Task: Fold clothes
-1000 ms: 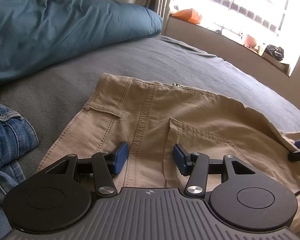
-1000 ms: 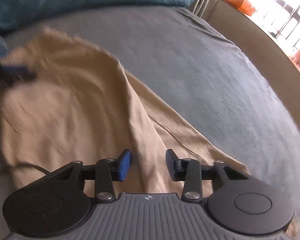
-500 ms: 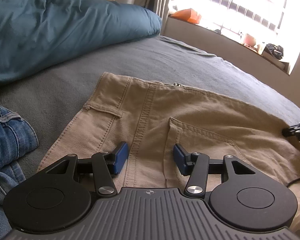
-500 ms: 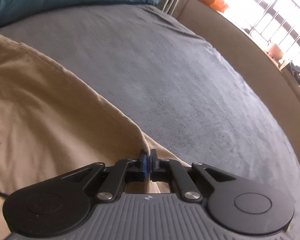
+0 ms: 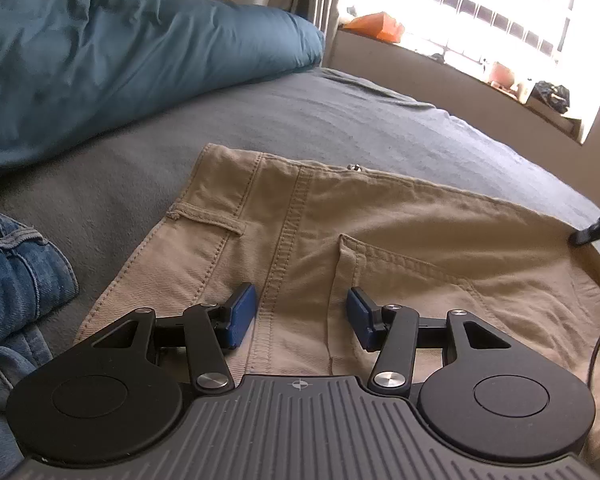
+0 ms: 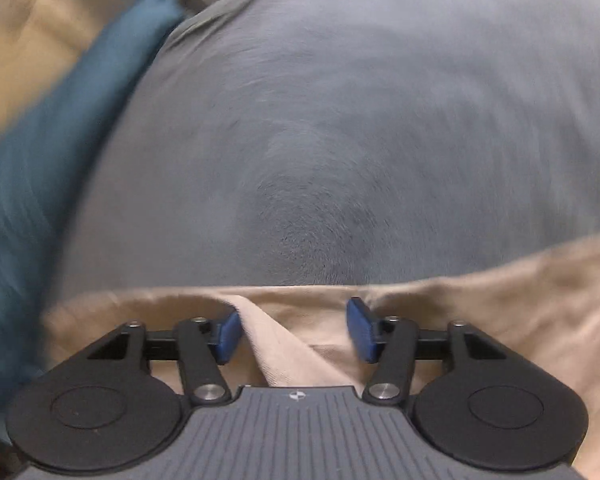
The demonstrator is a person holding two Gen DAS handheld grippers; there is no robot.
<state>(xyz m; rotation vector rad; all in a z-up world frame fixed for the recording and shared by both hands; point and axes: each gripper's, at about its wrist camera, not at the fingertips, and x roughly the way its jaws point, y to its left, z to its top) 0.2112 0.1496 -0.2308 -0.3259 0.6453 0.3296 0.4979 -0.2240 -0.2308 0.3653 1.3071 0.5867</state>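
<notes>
Both jaws apart over khaki trousers (image 5: 400, 240); bare grey sheet (image 6: 340, 140) beyond hem.

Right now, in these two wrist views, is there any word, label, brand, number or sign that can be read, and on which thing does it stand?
No readable text in either view.
Khaki trousers: no tag or brand label shows, only seams and a back pocket.
Left gripper: only a small crosshair mark on its grey body, no letters.
Right gripper: the same crosshair mark; the view is blurred.
Windowsill items: too small and overexposed to read.
</notes>
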